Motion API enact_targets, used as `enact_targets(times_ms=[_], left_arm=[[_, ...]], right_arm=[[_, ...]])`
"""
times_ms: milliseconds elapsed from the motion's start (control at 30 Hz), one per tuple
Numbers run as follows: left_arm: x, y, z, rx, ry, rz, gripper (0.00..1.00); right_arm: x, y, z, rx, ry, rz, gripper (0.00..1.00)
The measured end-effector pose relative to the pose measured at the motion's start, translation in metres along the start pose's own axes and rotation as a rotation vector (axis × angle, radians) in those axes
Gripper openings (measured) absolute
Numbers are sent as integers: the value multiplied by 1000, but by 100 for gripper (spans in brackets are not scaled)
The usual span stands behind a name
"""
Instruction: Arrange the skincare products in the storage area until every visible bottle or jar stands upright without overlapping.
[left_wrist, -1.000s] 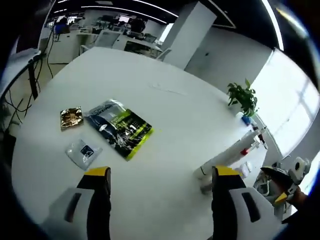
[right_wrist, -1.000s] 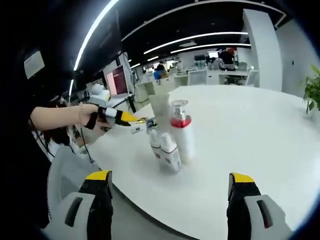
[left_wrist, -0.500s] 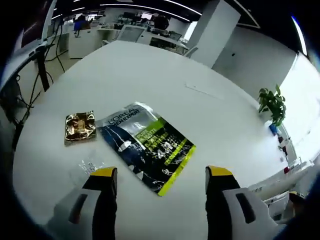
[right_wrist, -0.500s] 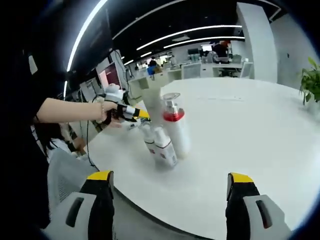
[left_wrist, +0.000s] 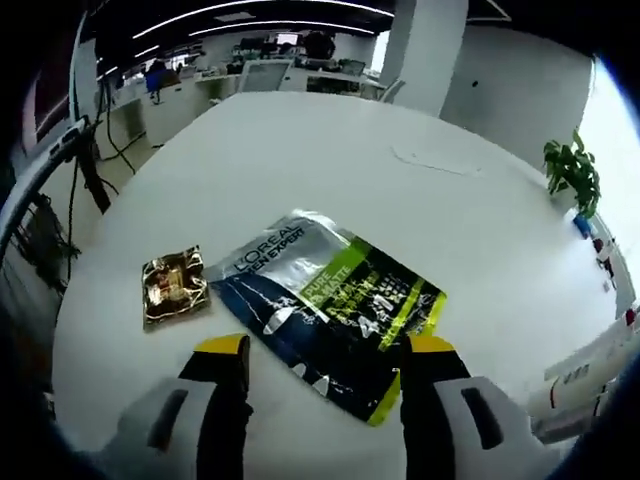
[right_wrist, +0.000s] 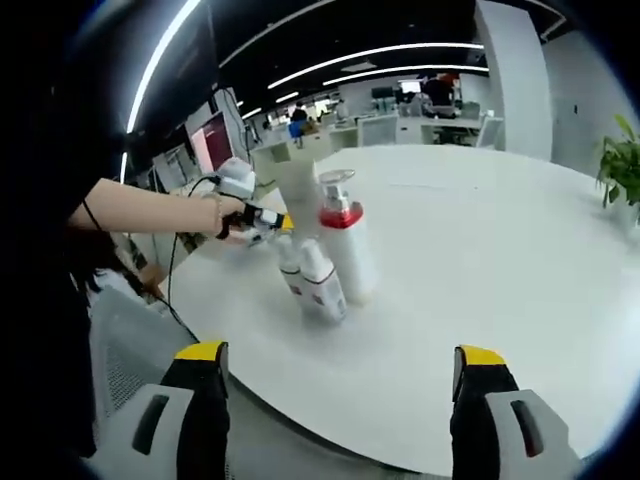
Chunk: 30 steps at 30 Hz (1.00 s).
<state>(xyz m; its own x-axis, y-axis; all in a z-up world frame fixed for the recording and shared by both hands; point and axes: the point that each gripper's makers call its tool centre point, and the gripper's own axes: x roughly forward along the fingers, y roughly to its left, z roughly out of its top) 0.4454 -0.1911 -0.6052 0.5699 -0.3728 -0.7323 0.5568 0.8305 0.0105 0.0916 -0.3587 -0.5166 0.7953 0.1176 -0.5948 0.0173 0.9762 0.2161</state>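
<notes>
My left gripper (left_wrist: 320, 350) hangs with its jaws spread wide and nothing between them, low over the dark-and-green sachet (left_wrist: 330, 308) lying flat on the white table (left_wrist: 330, 150). My right gripper (right_wrist: 335, 365) is likewise spread and empty, well back from the bottles at the table's near edge.

The risk I see: the sachet is thin and flat against the tabletop, so my yellow tips could skid over it or push it along instead of catching an edge. It could slide into the gold packet (left_wrist: 172, 287) just beside it, and a flat pouch may never stand on its own. On the other side, the bottles stand bunched close together, so reaching in there could knock one into the next.

Counting: one dark-and-green sachet and one gold packet; one red-collared pump bottle (right_wrist: 345, 250), two small white bottles (right_wrist: 322, 290) touching each other in front of it, and one tall pale tube (right_wrist: 298, 190) behind, partly hidden
</notes>
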Motion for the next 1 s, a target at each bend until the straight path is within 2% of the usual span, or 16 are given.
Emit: enact_targets(times_ms=[33, 67, 133, 167, 233, 267, 400, 467, 567, 633, 700, 800, 933, 1000], left_arm=[[0, 3, -3, 36, 6, 22, 54], [3, -3, 7, 31, -64, 3, 54], [4, -4, 4, 12, -57, 4, 50], [4, -5, 5, 18, -64, 0, 45], [9, -6, 11, 79, -102, -12, 32], [15, -4, 11, 84, -110, -19, 29], [25, 5, 12, 54, -98, -23, 18], [26, 8, 10, 48, -92, -20, 5], [28, 9, 9, 66, -89, -39, 3], [28, 4, 9, 132, -83, -40, 2], [28, 6, 11, 128, -78, -44, 1], [32, 8, 13, 60, -50, -112, 1], [22, 3, 26, -25, -97, -191, 1], [4, -3, 35, -51, -127, -230, 1]], right_arm=[[0, 0, 0, -3, 2, -2, 95], [0, 0, -1, -6, 5, -4, 95], [1, 1, -2, -9, 15, -5, 95], [1, 0, -2, -9, 18, -5, 95], [1, 0, -3, -12, 26, -6, 95], [1, 0, -3, -13, 26, -6, 94], [2, 0, -3, -12, 26, -9, 94], [2, -1, -2, -9, 25, -11, 94], [2, -1, -3, -11, 27, -11, 94], [2, -1, -3, -14, 29, -12, 94], [3, -1, -4, -16, 31, -13, 94], [2, -2, -3, -13, 26, -15, 94], [2, -2, -1, -4, 11, -13, 94], [2, -1, 1, 3, 2, -6, 95]])
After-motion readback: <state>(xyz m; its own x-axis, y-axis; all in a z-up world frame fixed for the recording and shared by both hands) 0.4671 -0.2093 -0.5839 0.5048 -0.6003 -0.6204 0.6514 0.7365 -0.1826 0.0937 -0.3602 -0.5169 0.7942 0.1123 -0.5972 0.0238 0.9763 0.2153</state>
